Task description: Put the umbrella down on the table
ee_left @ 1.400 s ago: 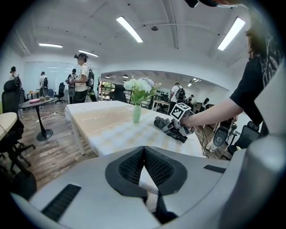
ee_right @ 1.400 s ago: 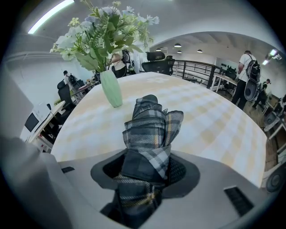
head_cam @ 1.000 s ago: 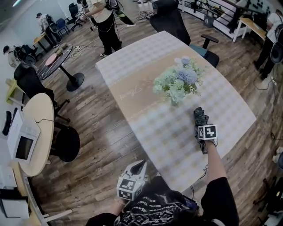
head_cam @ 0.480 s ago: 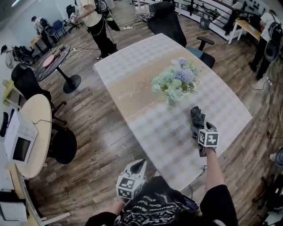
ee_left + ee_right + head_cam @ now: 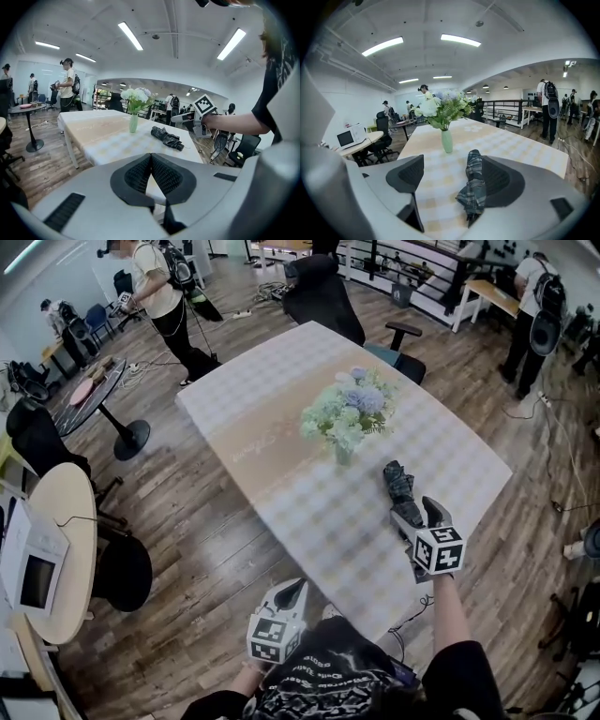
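A folded dark plaid umbrella (image 5: 398,482) lies flat on the checked table (image 5: 281,399), to the right of the flower vase. My right gripper (image 5: 417,514) hovers just above and behind its near end. It is open, its jaws have just been opening wide, then closing a little, and nothing is pressed between them. In the right gripper view the umbrella (image 5: 473,185) rests on the cloth below the spread pads (image 5: 410,173). My left gripper (image 5: 291,594) is shut and empty, off the table's front edge. From the left gripper view the umbrella (image 5: 167,138) lies beyond the shut jaws.
A green vase of pale flowers (image 5: 345,418) stands mid-table near the umbrella's far end. An office chair (image 5: 323,296) sits at the far side. A round side table (image 5: 70,512) with a white appliance (image 5: 33,573) is at left. People stand around the room's edges.
My right gripper has let go of the umbrella, lifted and pulled back toward me with its jaws spread. The umbrella stays on the table. The left gripper has held still.
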### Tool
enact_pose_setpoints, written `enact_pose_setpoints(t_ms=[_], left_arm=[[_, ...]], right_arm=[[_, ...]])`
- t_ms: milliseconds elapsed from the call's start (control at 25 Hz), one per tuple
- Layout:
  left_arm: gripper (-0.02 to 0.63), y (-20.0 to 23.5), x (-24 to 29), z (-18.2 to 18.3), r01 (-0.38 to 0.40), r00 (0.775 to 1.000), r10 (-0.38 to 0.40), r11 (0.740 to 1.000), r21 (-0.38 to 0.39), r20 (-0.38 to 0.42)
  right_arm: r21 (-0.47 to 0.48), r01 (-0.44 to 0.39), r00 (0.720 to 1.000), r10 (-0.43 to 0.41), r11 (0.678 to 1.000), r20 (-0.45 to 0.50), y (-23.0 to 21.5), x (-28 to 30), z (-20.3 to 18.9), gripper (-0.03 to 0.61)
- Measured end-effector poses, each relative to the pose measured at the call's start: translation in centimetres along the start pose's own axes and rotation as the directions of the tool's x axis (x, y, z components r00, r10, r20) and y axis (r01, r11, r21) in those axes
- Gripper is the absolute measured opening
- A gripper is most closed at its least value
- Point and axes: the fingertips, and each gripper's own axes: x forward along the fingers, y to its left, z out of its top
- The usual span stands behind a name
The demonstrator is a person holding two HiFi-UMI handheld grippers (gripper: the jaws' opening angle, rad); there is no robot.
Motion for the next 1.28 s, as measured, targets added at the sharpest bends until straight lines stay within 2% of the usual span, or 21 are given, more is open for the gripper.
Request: enact_pose_setpoints(t_ms=[160, 360, 600, 800, 1000, 1280], left_arm=[[0.018, -2.1, 0.2, 0.7, 0.072, 0.997, -0.073, 0.996, 0.049, 0.010], [0.018, -3.6, -0.3, 0.7, 0.124, 0.992, -0.126, 0.990, 0.062, 0.022], [0.018, -5.3, -0.5, 1.0, 0.203, 0.978, -0.206, 0.977, 0.061, 0.039], [0.018, -6.4, -0.5, 0.9, 0.249, 0.967, -0.252, 0.965, 0.084, 0.031], [0.018, -8.0, -0.5, 0.6, 0.299, 0.952, -0.303, 0.948, 0.108, 0.028], [0.018, -8.7, -0.6, 0.6, 0.341, 0.937, -0.347, 0.932, 0.121, 0.030]], right_arm=[[-0.005, 0.003, 0.999, -0.003, 1.000, 0.051, 1.8, -3.3, 0.1, 0.382], [-0.003, 0.017, 0.991, -0.016, 1.000, 0.131, 4.2, -7.2, -0.4, 0.372], [0.011, 0.104, 0.976, -0.105, 0.994, 0.190, 5.8, -12.2, -2.2, 0.362], [0.067, 0.153, 0.962, -0.164, 0.986, 0.218, 6.8, -15.2, -4.3, 0.353], [0.064, 0.216, 0.953, -0.225, 0.974, 0.201, 8.1, -17.7, -7.0, 0.341], [0.107, 0.256, 0.949, -0.271, 0.961, 0.161, 10.3, -19.5, -10.3, 0.337]])
